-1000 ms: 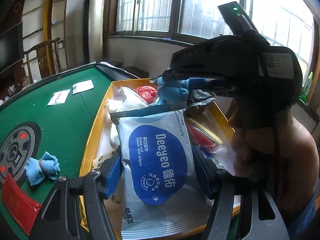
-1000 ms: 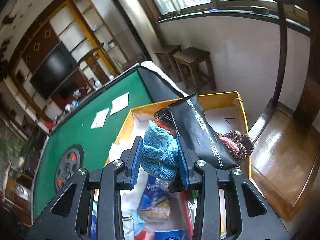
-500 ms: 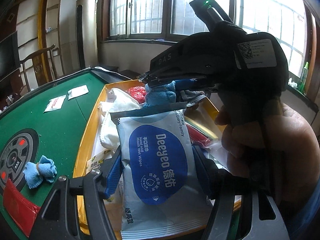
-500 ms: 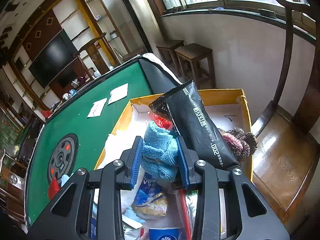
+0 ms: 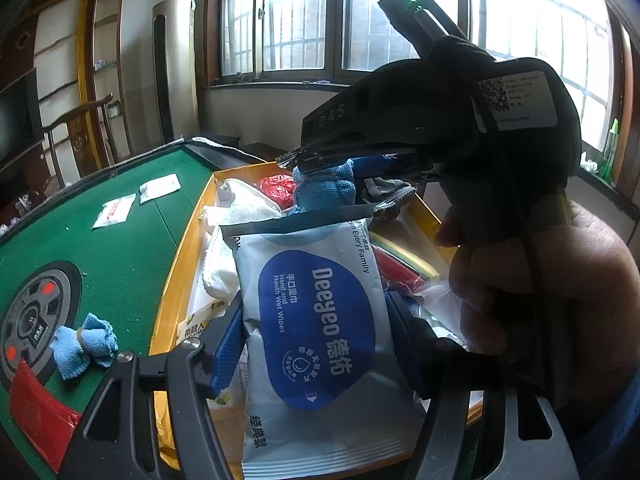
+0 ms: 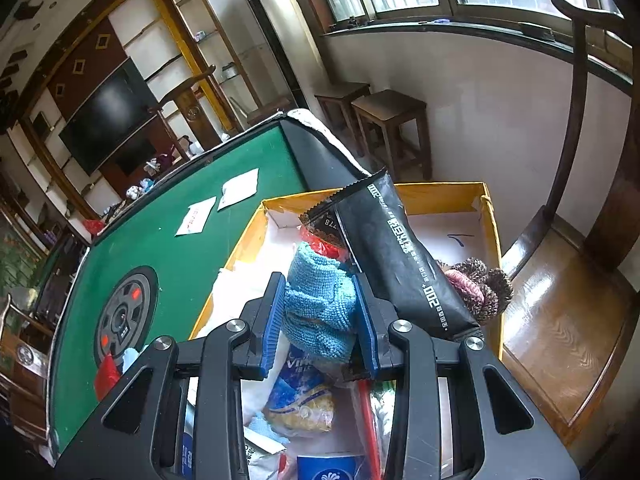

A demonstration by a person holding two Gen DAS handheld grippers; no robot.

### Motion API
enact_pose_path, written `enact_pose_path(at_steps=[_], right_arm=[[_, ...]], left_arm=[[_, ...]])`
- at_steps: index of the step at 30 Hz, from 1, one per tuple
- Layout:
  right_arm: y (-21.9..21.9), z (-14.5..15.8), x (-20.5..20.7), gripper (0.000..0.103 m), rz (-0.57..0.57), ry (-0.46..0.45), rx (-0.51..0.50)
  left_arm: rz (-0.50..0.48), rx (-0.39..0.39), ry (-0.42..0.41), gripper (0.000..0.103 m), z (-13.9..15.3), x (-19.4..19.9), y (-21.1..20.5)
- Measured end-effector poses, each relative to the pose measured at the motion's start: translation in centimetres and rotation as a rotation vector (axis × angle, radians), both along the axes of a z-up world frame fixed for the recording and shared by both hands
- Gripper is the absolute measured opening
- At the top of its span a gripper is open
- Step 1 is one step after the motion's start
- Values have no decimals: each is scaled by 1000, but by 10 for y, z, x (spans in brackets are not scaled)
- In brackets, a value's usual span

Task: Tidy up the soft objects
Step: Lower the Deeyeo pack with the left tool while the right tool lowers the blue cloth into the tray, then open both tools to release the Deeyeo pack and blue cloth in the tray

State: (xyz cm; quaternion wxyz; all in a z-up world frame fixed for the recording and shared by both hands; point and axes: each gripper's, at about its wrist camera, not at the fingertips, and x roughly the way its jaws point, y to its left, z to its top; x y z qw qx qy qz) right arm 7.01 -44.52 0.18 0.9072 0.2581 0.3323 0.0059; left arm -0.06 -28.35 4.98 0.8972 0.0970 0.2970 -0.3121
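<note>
Green table (image 5: 120,240) borders the crammed box (image 6: 490,216); left claw (image 5: 316,344) grips wipes (image 5: 320,320), right claw (image 6: 320,316) cloth (image 6: 320,300).

Daylight pours in through the barred windows (image 5: 360,20) at the back of the room, blowing the panes out to near white in the left wrist view and leaving the right tool's body (image 5: 460,120) and the hand (image 5: 540,280) holding it as a dark, backlit mass before them. The green worktop (image 6: 192,248) is evenly lit with only soft shadows, while the wooden seat (image 6: 560,320) on the right shows a pale sheen of reflected window light. Both fisheye views bend straight lines strongly toward the edges, darken to black in the corners, and stay fairly sharp, with slight softness at the rims.
</note>
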Motion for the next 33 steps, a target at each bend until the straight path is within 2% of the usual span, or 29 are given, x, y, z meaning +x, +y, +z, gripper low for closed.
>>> enact_pose_path(at_steps=[11,24,30,33], right_arm=[[3,-2,2,33,23,11,-30],[5,-2,2,34,22,6,-28],[1,1,-4,40,13,-16,-8],[0,2,-7,49,2,-26,-5]], left_arm=[[-2,41,-62,68,-1,-10,-5],[-6,38,-70,68,1,-16,-6],[-5,14,-57,68,2,-13,-4],[0,6,-62,69,3,-13,-2]])
